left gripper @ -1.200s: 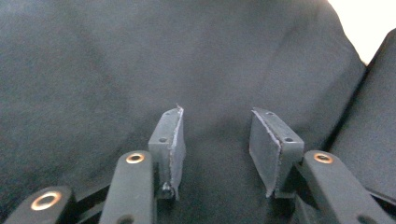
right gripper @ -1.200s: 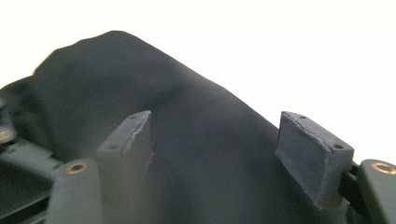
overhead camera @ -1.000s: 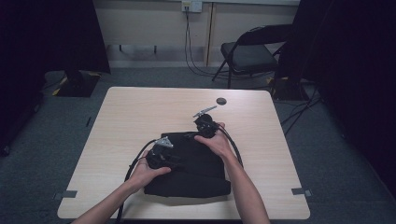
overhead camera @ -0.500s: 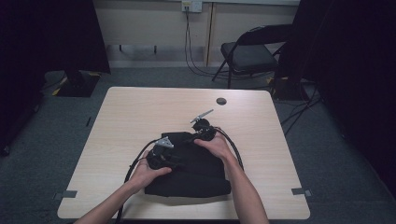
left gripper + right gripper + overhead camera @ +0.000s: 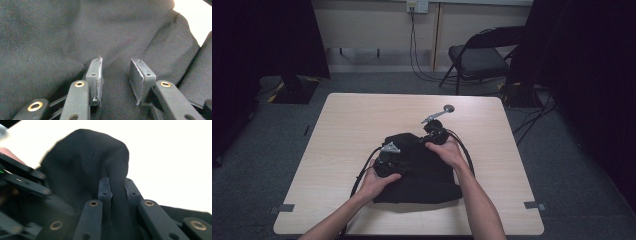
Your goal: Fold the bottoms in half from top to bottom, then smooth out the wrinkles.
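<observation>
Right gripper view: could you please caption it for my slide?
Right gripper pinches a raised fold of black cloth above the pale table.

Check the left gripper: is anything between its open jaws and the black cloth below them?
Nothing visible. The left gripper has its jaws open right over the black cloth, bare fabric between them. The right gripper already pinches a fold of it.

High view: fixed camera above the person's edge of the table (image 5: 362, 115), facing forward and down toward 12 o'clock, far enough to frame the whole tabletop. Left gripper view: camera on the left gripper (image 5: 115, 75), looking along its jaws, very close to the black cloth (image 5: 427, 170). Right gripper view: likewise on the right gripper (image 5: 117, 190), close. All three share the cloth.
</observation>
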Action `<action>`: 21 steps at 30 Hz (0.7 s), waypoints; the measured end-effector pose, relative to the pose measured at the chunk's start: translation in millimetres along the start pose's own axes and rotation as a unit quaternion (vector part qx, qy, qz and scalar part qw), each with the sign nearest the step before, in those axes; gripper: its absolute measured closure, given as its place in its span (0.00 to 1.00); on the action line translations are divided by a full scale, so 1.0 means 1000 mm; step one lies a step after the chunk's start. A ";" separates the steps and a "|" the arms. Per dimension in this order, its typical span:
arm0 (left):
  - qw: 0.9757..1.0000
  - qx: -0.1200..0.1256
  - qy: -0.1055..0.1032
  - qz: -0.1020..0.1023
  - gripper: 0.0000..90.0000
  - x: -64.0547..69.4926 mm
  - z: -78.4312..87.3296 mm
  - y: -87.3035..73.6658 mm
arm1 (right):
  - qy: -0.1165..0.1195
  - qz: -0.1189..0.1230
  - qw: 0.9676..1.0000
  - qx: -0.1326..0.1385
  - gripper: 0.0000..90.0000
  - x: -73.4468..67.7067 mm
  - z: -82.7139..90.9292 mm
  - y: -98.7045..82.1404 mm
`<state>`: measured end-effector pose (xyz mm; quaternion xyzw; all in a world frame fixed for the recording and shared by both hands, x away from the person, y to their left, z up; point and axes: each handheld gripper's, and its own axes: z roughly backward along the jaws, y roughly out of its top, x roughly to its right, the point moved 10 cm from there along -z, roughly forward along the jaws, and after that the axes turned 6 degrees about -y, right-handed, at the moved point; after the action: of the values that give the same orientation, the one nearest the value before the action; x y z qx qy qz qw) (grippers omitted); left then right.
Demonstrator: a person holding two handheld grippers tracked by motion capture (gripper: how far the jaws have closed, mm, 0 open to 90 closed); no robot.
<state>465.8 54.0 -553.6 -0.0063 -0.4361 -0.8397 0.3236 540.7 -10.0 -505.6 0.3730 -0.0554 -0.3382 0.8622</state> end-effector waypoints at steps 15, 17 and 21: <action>0.995 -0.010 -0.065 -0.070 0.60 0.053 0.048 0.016 | -0.026 0.022 0.999 0.032 0.88 0.005 0.026 0.007; 0.992 -0.034 -0.084 -0.082 0.60 0.064 0.039 -0.002 | -0.034 0.021 0.998 0.038 0.88 0.007 0.030 0.009; 0.993 -0.057 -0.068 -0.080 0.61 0.056 0.016 -0.015 | -0.045 0.019 0.997 0.052 0.88 0.011 0.037 0.016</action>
<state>408.6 41.7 -538.3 -0.0473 -0.4079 -0.8838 0.2242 544.6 -31.7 -469.9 0.4009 -0.1188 -0.3346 0.8445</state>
